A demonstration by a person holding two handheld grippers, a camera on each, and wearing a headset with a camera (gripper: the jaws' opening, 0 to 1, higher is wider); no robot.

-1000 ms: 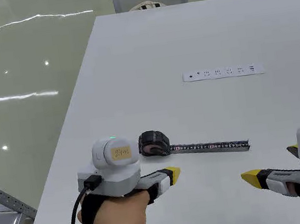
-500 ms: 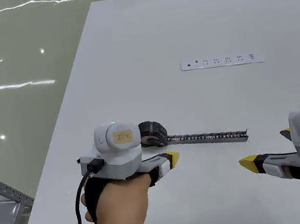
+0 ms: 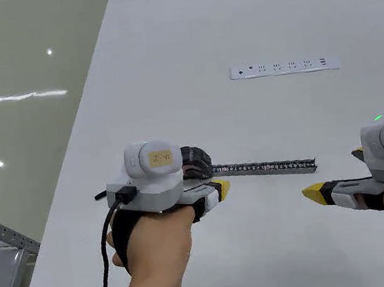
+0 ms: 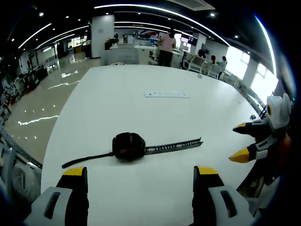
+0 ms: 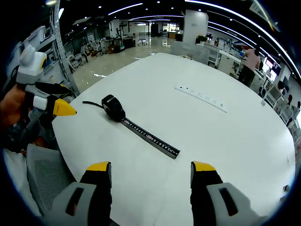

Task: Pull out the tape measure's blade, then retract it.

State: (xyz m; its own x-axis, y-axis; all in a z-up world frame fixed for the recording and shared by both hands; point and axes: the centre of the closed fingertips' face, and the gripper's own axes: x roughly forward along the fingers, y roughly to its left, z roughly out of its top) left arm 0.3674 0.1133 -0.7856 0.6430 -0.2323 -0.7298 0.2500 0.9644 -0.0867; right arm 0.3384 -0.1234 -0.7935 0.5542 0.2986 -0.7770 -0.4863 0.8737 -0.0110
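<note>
left hand-held gripper [image 4: 139, 172]: jaws spread wide with nothing between them, held low over the near part of the table [image 3: 233, 25]
right hand-held gripper [image 5: 150, 165]: jaws also spread and empty (its two yellow tips stand clearly apart in the left gripper view as well), pointing across toward the left hand-held gripper
tape measure [image 4: 128, 145]: black case lying on the table just ahead of the left hand-held gripper, in line with the gap between its jaws, touching neither
blade [image 3: 266, 168]: out of the case and flat on the table, running toward the right hand-held gripper's side; its free end lies ahead of that gripper's jaws, apart from them
strap [image 4: 87, 160]: thin black cord trailing from the case on the side away from the blade, ahead of the left hand-held gripper
power strip [image 3: 285, 67]: white, flat on the table, well beyond both hand-held grippers, past the blade
</note>
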